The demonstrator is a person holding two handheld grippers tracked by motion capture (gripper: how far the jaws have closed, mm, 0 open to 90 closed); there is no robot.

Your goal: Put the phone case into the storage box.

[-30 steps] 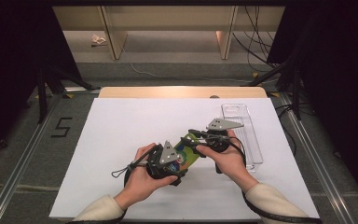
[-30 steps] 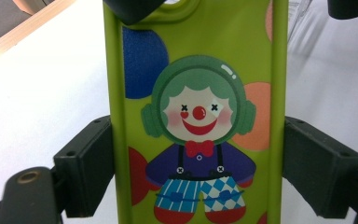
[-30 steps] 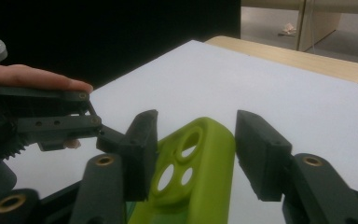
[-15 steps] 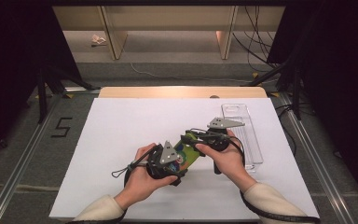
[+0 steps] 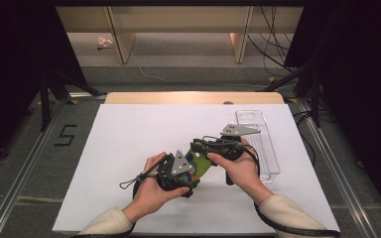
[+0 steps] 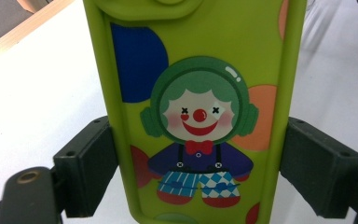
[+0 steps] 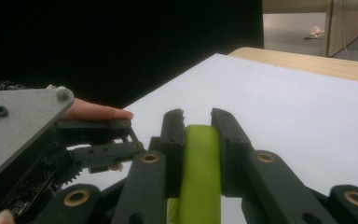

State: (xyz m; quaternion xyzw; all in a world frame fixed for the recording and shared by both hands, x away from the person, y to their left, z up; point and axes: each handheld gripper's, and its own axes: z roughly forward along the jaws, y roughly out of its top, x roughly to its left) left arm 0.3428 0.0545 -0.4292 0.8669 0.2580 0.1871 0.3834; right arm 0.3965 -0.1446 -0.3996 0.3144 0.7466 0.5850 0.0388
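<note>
Closing over the last moment, the right gripper now pinches the green phone case's thin edge above the table's middle; the left gripper clamps its long sides. Light, rubbery, flexible: edges suit gripping.

1. Both sleeves are cream-coloured.
2. The left gripper and the right gripper are black, each topped by a grey three-cornered plate.
3. Brass-coloured pins sit in the black jaw links.
4. Black cables trail from both.
</note>
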